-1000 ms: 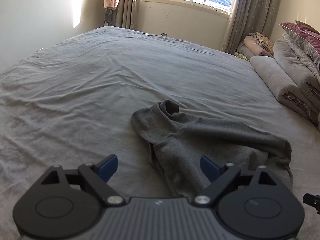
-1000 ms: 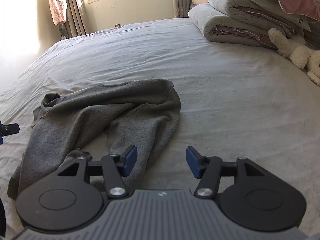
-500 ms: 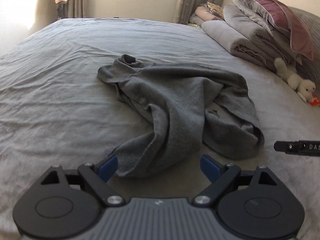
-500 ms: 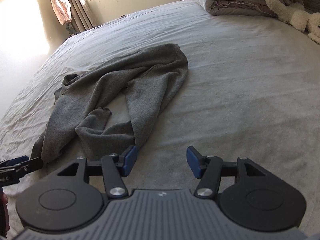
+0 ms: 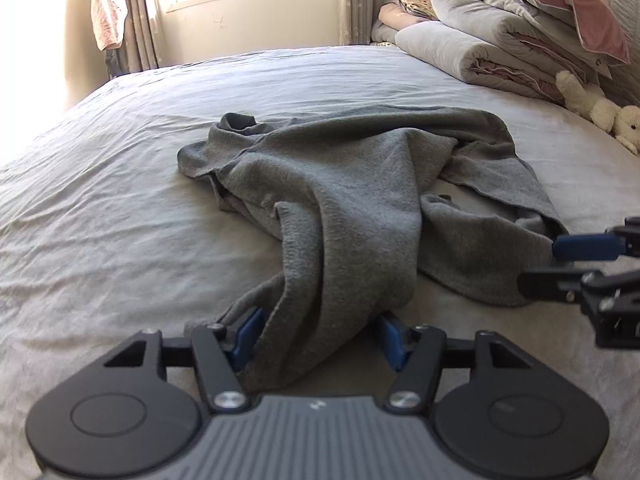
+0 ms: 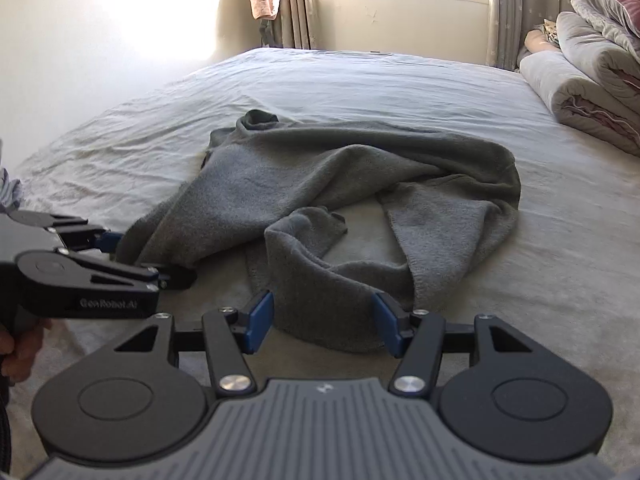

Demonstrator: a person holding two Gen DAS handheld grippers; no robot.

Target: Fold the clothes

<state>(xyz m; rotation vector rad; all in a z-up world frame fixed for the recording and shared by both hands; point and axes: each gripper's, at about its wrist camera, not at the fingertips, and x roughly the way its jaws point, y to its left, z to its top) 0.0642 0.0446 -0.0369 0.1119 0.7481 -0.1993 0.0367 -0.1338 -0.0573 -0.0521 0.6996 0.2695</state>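
A: Left wrist view first. The grey garment point(image 5: 360, 184) lies crumpled in the middle of the bed point(image 5: 120, 208), twisted, with one limp end trailing down between the blue pads of the left gripper point(image 5: 320, 338). Those pads stand wide, cloth between them but not pinched.

B: And at the right edge of that picture, the right gripper point(image 5: 576, 256) sits at the garment's other near end, seen side-on.

A: Folded bedding point(image 5: 480, 52) and a soft toy point(image 5: 600, 112) are stacked along the far right, well apart from the work.

B: Over to the right wrist view. Same garment point(image 6: 360, 184), its far part looped round a bare patch of sheet, one end bunched up. The right gripper point(image 6: 323, 326) is spread wide too, straddling that near edge.

A: The left gripper point(image 6: 120, 256) comes in from the left, nosed against the other end.

B: Progress? No neat fold anywhere: the garment is a rumpled heap, not flat. I'd say straightening and every fold remain to be made, with both tongs placed to take hold.
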